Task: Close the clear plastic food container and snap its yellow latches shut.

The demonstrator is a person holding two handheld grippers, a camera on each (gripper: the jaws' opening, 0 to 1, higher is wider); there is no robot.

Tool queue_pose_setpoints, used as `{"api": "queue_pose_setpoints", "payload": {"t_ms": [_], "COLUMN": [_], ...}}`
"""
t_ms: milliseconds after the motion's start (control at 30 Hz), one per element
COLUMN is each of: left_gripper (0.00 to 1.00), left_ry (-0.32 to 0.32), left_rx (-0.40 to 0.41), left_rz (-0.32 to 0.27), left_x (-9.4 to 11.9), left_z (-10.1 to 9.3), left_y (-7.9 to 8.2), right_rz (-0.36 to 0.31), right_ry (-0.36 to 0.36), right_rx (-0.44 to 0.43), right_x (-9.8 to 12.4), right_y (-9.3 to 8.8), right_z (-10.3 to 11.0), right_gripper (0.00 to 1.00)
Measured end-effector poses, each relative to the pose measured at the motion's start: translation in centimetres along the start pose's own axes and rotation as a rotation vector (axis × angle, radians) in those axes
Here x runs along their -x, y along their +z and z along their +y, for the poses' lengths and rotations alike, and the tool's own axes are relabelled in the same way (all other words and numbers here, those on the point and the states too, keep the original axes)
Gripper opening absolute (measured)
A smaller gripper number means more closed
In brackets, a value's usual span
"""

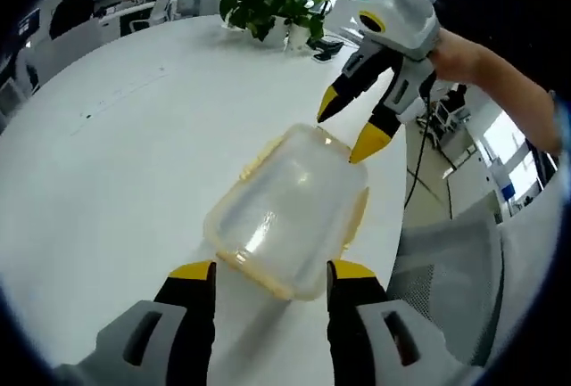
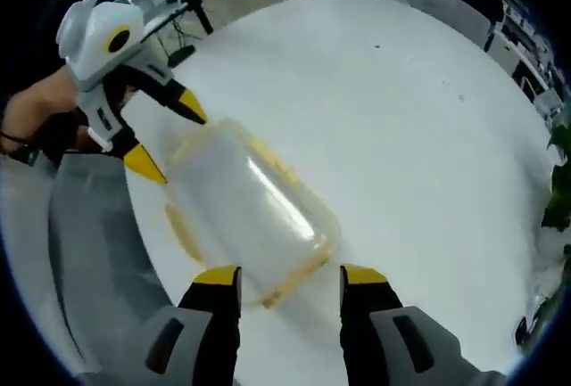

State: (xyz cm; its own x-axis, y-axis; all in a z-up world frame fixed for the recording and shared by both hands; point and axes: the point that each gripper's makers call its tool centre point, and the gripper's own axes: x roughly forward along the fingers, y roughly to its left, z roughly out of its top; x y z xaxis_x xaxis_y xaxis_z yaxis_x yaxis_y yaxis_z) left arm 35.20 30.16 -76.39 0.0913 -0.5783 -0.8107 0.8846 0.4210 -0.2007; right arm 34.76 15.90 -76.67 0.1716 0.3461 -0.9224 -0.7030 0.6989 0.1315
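A clear plastic food container (image 1: 285,208) lies on the white table (image 1: 116,154) with its lid resting on top. Yellow latches (image 1: 359,212) run along its sides, and one latch flap (image 2: 183,225) lies splayed out on the table. My left gripper (image 1: 272,272) is open, with its yellow tips on either side of the container's near end. My right gripper (image 1: 348,126) stands open at the container's far end, its lower tip close to the rim. In the right gripper view, the container (image 2: 250,217) sits just beyond my right gripper (image 2: 290,277), with my left gripper (image 2: 168,135) across from it.
The container sits near the round table's edge (image 1: 393,225), with a grey chair (image 1: 446,270) just beyond. A potted plant (image 1: 268,3) and small dark items stand at the far side. A person's hand (image 1: 464,52) holds the right gripper.
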Motion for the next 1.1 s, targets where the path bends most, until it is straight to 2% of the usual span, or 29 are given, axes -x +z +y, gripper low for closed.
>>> {"api": "queue_pose_setpoints", "payload": {"t_ms": [133, 167, 300, 433, 500, 633, 733, 1100], "left_gripper": [0.49, 0.48, 0.48, 0.47, 0.46, 0.45, 0.41, 0.4], "left_ry": [0.002, -0.001, 0.005, -0.018, -0.013, -0.038, -0.051, -0.078], "left_rx": [-0.057, -0.096, -0.167, -0.245, -0.244, -0.321, -0.358, -0.469], "left_rz": [0.012, 0.021, 0.044, 0.034, 0.041, 0.036, 0.005, 0.013], "left_x": [0.2, 0.2, 0.2, 0.4, 0.5, 0.5, 0.5, -0.5], "left_z": [-0.2, -0.2, -0.3, -0.7, -0.5, -1.0, -1.3, -2.1], "left_y": [0.1, 0.1, 0.3, 1.0, 1.1, 1.6, 2.5, 3.4], "right_rz": [0.02, 0.026, 0.035, 0.054, 0.054, 0.067, 0.065, 0.059], "right_ry": [-0.004, -0.006, -0.008, -0.006, 0.002, 0.008, 0.014, 0.031], "right_rx": [0.054, 0.071, 0.132, 0.185, 0.197, 0.254, 0.28, 0.375], "right_x": [0.1, 0.2, 0.4, 0.4, 0.4, 0.3, 0.2, -0.1], "right_y": [0.0, 0.0, 0.3, 0.5, 0.6, 0.8, 1.1, 1.9], "right_z": [0.0, -0.1, 0.2, 0.3, 0.5, 0.8, 1.0, 1.4], "right_gripper": [0.42, 0.42, 0.41, 0.4, 0.39, 0.36, 0.35, 0.33]}}
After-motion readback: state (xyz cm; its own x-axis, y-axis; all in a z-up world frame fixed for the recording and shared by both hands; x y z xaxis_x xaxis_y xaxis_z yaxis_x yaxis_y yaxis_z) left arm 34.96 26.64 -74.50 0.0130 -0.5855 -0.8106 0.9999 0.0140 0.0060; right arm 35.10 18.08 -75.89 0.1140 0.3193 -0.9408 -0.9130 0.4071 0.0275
